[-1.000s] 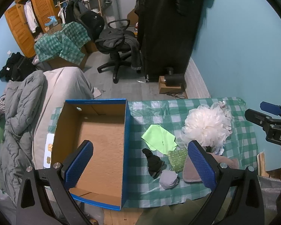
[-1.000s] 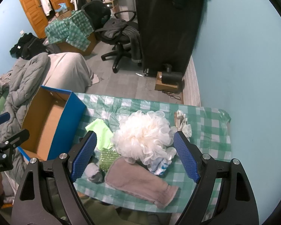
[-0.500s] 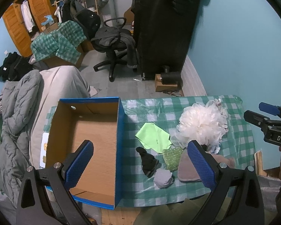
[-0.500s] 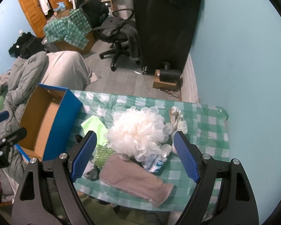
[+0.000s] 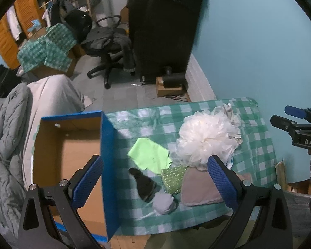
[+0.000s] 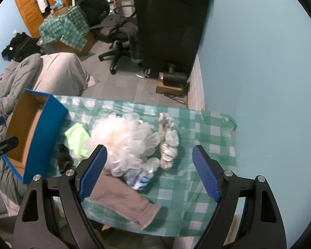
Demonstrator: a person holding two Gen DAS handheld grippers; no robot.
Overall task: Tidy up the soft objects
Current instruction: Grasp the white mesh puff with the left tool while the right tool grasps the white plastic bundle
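Hovering: both grippers hang above the table, neither touching anything
Left gripper (image 5: 155, 178): fingers spread wide, nothing between them; it sits over the box's right wall and the small items beside it
Right gripper (image 6: 150, 173): fingers spread wide and holding nothing, above the near part of the pile
Table (image 6: 207, 124): covered in a green and white checked cloth
Box (image 5: 107, 145): blue outside, brown cardboard inside, open-topped with nothing in it, at the table's left end
White mesh pouf (image 6: 124, 139): middle of the pile, largest item
Lime green cloth (image 5: 149, 155): flat, between box and pouf
Black sock (image 5: 144, 183): near the green cloth, towards the front edge
Grey balled sock (image 5: 162, 203): touching the black sock
Beige mitt (image 6: 124, 203): lies at the front edge
Pale crumpled bundle (image 6: 169, 143): just right of the pouf
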